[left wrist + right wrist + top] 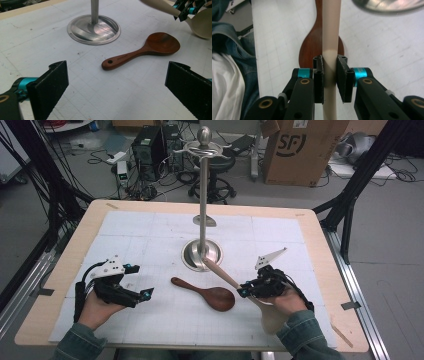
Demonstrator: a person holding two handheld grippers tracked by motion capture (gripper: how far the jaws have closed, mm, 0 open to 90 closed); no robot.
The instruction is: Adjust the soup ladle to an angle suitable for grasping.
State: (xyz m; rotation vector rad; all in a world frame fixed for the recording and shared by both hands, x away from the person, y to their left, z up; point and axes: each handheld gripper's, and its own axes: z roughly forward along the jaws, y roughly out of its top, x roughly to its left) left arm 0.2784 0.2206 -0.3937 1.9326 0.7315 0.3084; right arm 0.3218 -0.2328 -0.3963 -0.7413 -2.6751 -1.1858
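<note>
1. Two spoons are seen in the high view: a pale wooden spoon (235,282) is clamped by its handle in the right gripper (248,289), while a dark wooden spoon (206,293) lies flat on the white mat (150,235), just left of that gripper. The pale spoon is held near mid-handle, probably so that the handle end is left free for hanging on the metal rack (202,195); its handle tip is pointed up-left toward the rack's round base (192,255), and its bowl is hidden partly under the right hand (287,302). The right forearm is brought in from the bottom right, with the wrist turned inward. The left gripper (132,290) is rested near the mat's left side, jaws spread wide with nothing in them, well apart from both spoons.

2. In the left gripper view, both black jaws are seen far apart and empty. The dark wooden spoon (147,50) is framed between them farther off, handle hole toward the camera, so it is judged the likely next pick. The rack base (93,30) is seen behind, and the pale wooden spoon (162,6) is seen lifted at top right.

3. In the right gripper view, the jaws are pressed on the pale handle (330,37) from both sides, the handle running straight up between the pads (318,75). The grip is judged firm. The dark spoon's bowl (308,51) is seen underneath, apart from the lifted one.
</note>
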